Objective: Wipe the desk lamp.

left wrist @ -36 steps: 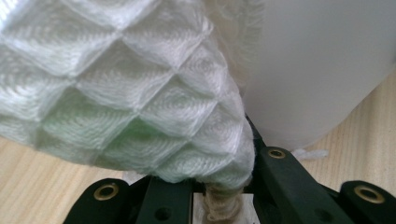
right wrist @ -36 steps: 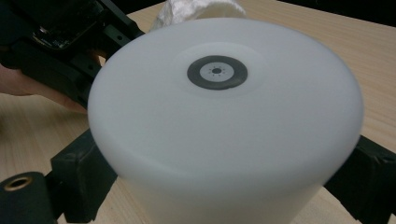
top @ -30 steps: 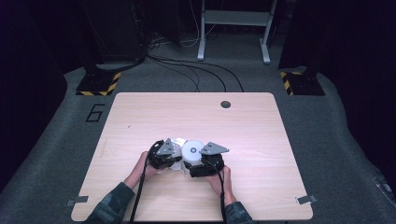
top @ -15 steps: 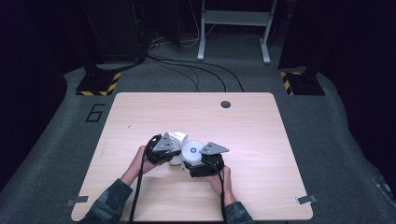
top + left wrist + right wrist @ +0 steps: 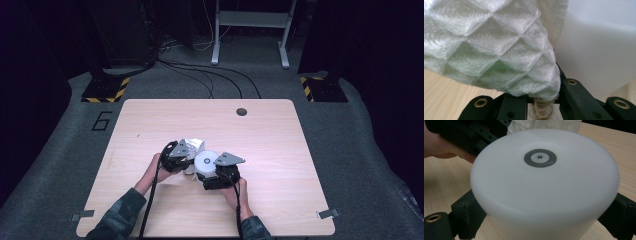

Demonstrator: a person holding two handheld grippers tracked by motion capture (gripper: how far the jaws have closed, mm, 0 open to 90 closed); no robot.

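Right gripper view: the white cylinder (image 5: 544, 185) sits between the right claw's (image 5: 544, 220) two jaws, which clasp its sides above the table (image 5: 446, 182). Just beyond it, the left claw (image 5: 541, 105) is clenched on a quilted white cloth (image 5: 489, 47), bunched directly above its jaws.

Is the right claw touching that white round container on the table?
Touching. In the right gripper view, the right claw has a black jaw pressed against each side of the white container, with no gap showing on either side.

Wooden table (image 5: 280, 150), grey carpet (image 5: 370, 150)
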